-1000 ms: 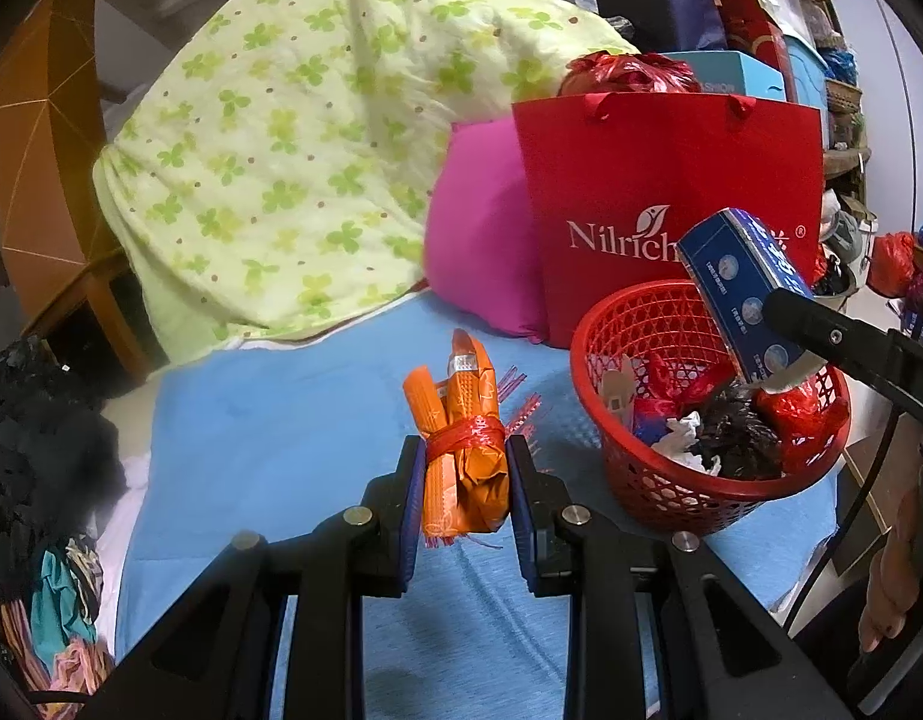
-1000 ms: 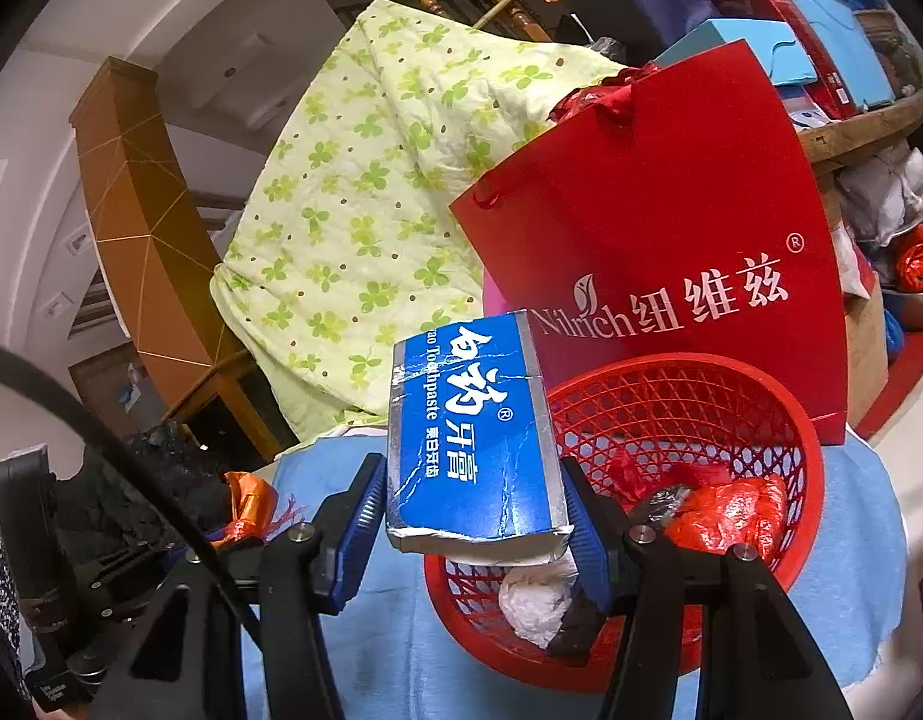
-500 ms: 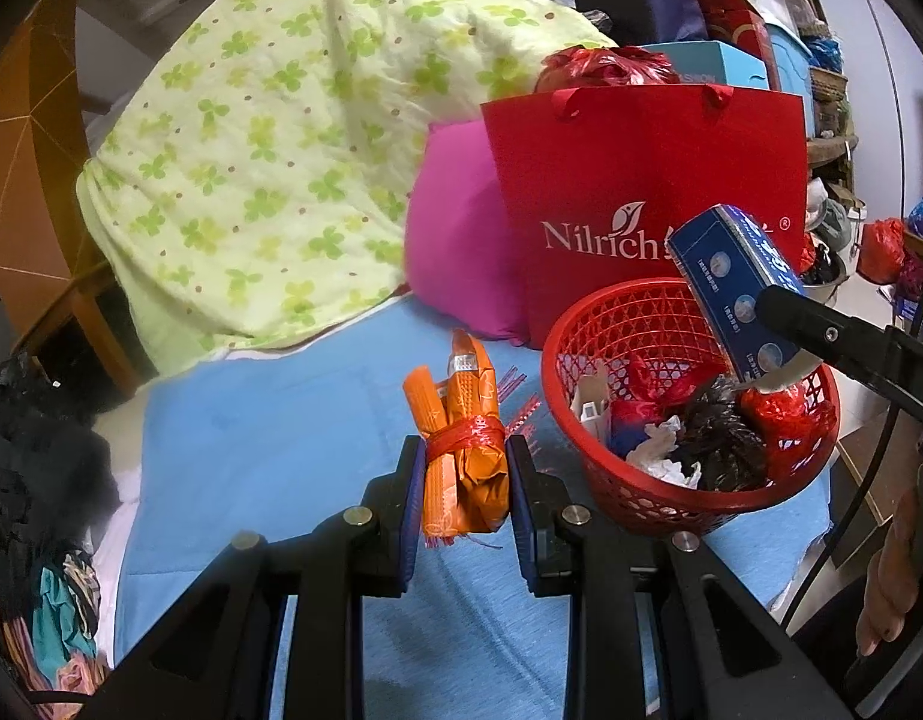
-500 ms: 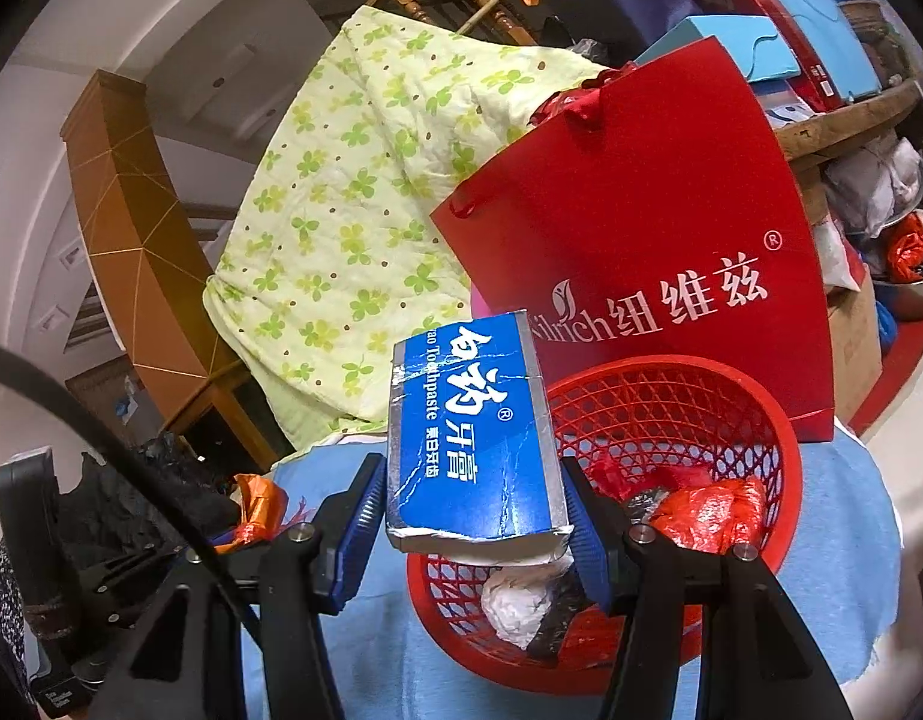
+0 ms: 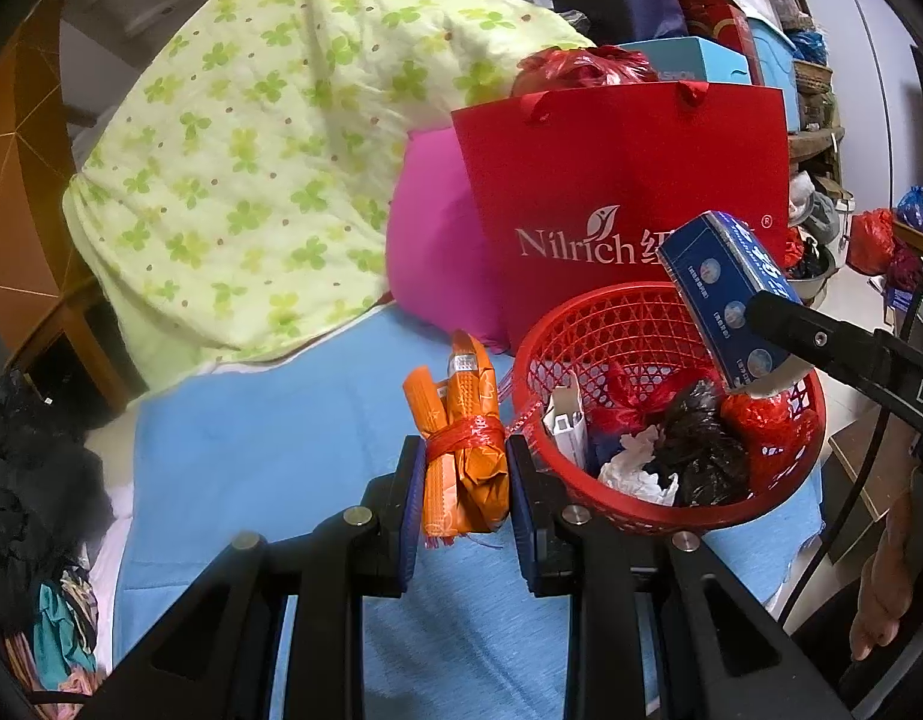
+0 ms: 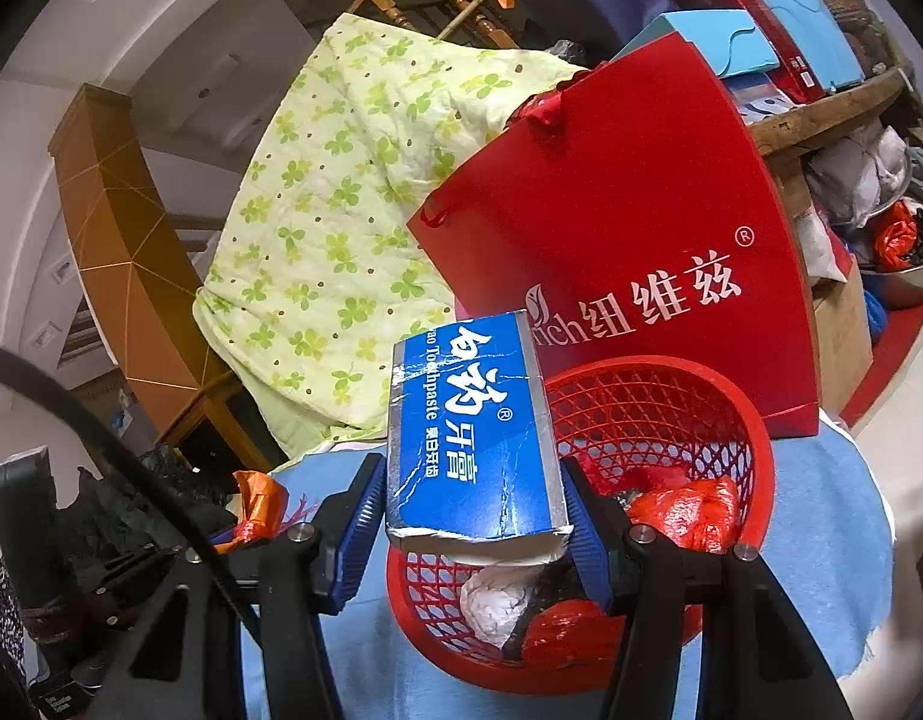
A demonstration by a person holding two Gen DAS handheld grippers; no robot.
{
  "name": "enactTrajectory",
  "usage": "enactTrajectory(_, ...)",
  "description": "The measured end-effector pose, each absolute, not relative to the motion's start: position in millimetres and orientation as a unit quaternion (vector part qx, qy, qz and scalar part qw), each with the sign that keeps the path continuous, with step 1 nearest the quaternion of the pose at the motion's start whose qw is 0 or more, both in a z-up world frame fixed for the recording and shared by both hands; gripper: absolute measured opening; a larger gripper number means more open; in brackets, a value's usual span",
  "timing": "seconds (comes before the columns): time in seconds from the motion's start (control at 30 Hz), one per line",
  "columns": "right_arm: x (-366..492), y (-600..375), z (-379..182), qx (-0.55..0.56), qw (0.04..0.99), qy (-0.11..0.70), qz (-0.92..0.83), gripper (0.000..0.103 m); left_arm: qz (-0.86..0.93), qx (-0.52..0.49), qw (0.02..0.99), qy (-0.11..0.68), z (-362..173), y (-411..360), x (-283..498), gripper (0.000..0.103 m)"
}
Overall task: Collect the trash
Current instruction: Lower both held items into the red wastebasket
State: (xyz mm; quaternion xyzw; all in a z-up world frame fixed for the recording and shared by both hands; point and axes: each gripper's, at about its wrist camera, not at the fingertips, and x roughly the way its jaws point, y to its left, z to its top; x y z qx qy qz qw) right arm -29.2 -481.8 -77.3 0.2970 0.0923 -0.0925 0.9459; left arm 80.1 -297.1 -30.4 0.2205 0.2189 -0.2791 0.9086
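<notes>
Nearer now: red basket (image 5: 617,324), right of our left gripper (image 5: 465,483) clamping orange bundle (image 5: 461,438); right gripper (image 6: 468,516) clamps toothpaste box (image 6: 470,432).

Both wrist views look closely at the red basket (image 5: 788,495) from opposite sides.

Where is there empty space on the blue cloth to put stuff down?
The widest bare patch of blue cloth lies left of the orange bundle, bordered by the green quilt behind and dark clothes at the left edge. It is crowded on the right: the red basket is heaped with trash, with the red bag and pink pillow close behind.
</notes>
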Motion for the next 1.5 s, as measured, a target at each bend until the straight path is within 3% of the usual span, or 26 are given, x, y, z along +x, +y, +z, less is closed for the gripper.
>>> enactTrajectory(1.5, -52, -504, -85, 0.327, 0.933, 0.085, -0.125, 0.060, -0.318, 0.243, 0.888, 0.228, -48, -340, 76, 0.028)
